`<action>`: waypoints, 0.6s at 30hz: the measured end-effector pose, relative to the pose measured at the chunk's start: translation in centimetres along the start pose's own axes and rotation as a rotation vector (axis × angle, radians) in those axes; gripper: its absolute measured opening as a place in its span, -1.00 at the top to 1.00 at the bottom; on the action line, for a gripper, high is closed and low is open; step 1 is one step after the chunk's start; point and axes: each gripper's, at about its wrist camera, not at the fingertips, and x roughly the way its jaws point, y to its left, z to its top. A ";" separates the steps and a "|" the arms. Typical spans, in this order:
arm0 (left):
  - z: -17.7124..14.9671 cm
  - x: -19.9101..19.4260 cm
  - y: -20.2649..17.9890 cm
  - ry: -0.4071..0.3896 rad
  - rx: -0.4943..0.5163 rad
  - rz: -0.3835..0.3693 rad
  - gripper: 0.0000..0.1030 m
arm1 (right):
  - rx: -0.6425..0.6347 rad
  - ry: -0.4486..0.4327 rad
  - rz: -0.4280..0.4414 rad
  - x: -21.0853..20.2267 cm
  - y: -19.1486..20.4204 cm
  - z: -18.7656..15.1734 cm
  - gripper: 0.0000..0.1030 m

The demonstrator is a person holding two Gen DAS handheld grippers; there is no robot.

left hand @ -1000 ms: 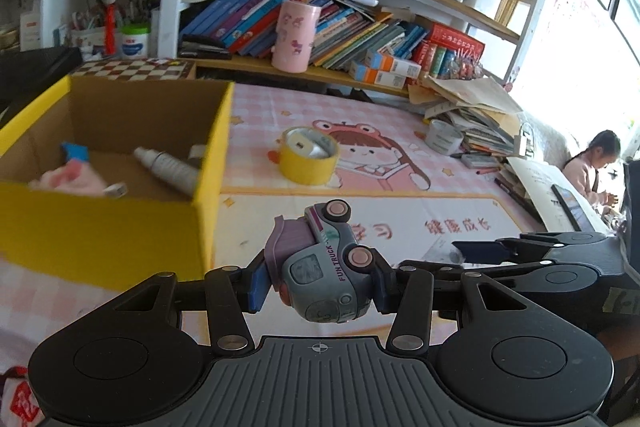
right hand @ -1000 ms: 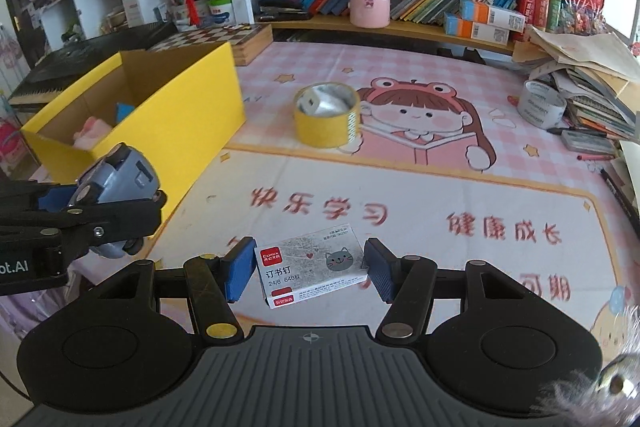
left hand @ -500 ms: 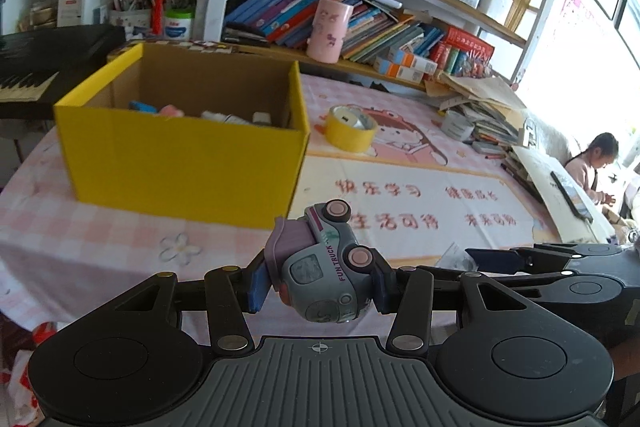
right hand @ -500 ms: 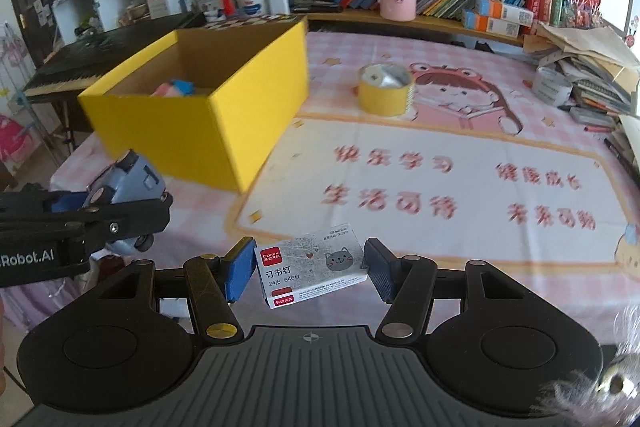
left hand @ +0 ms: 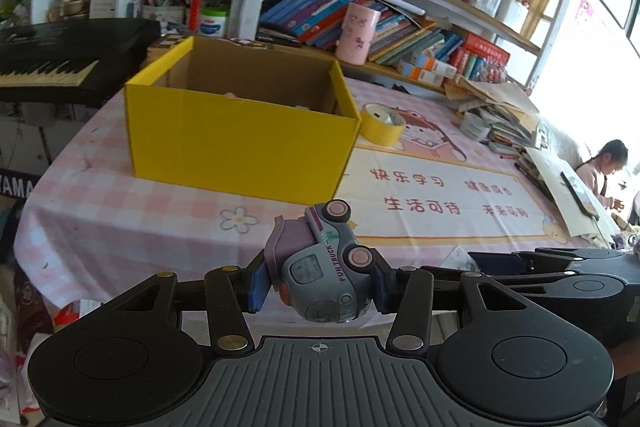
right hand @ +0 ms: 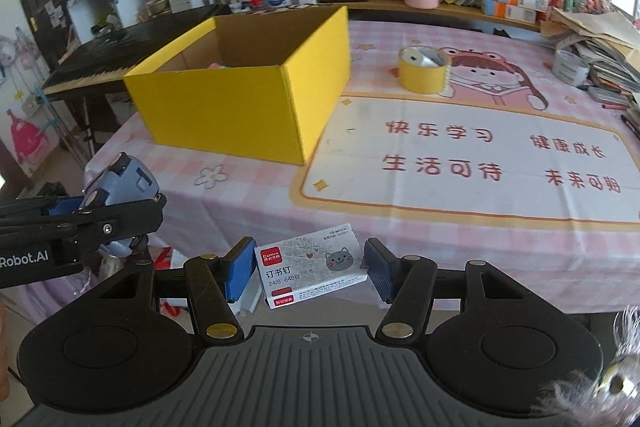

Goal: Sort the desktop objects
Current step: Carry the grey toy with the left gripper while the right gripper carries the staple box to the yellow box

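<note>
Two tools, each carrying one object toward the box

Left tool (left hand: 318,283) pinches a grey-blue toy truck (left hand: 320,267); right tool (right hand: 308,273) pinches a white staple box (right hand: 310,277), both at the worktop's near edge. Next, I judge, each must reach over the yellow box (right hand: 248,107) near the left edge and release.

Toy truck (left hand: 320,273): "FUN TRUCK". Staple box (right hand: 310,277): "订书钉", "24/6". Worktop mat (right hand: 460,163): "快乐学习", "健康成长", "生活可待", "未来可期". Left tongs (right hand: 108,223) body: "Robot.AI". Keyboard (left hand: 60,63) stand: "YAMA", cut off.
</note>
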 end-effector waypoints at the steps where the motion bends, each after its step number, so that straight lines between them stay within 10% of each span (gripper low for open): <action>1: -0.1 -0.2 0.2 -0.003 -0.003 0.003 0.08 | -0.009 0.000 0.005 0.0 0.3 0.0 -0.09; 18: -0.2 -1.4 2.8 -0.028 -0.046 0.049 0.08 | -0.094 0.007 0.073 1.3 3.7 0.9 -0.09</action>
